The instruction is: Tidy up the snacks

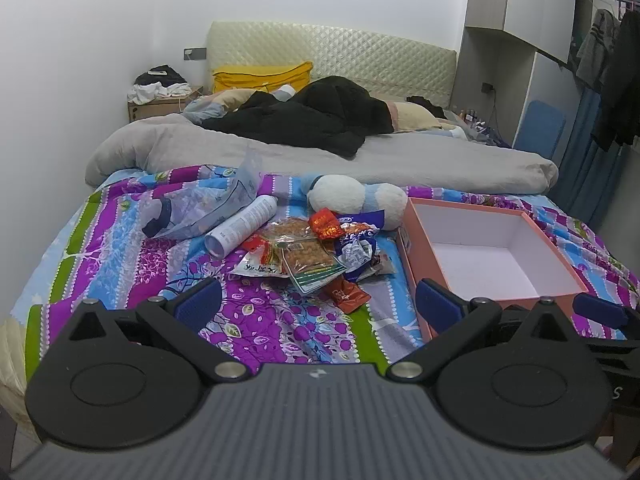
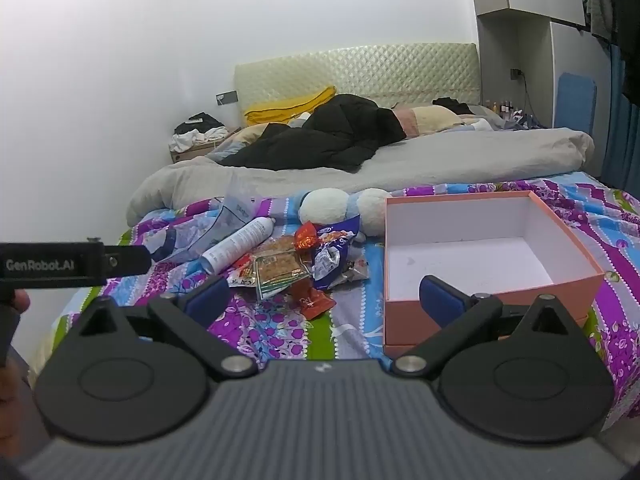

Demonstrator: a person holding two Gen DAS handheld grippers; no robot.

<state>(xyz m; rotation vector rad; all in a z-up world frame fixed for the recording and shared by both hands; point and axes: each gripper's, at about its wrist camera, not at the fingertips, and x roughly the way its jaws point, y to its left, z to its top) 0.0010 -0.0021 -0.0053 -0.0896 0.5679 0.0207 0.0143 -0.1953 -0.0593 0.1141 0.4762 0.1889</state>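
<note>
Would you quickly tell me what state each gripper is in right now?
Left gripper: open, holding nothing, above the bedspread near the snack pile.
Right gripper: open, holding nothing, beside the pink box.

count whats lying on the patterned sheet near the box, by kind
snack packets: hard to separate in the heap, about 6 visible
white spray can: 1
clear plastic bag: 1
plush toy: 1
open pink box: 1
total: about 10
</note>
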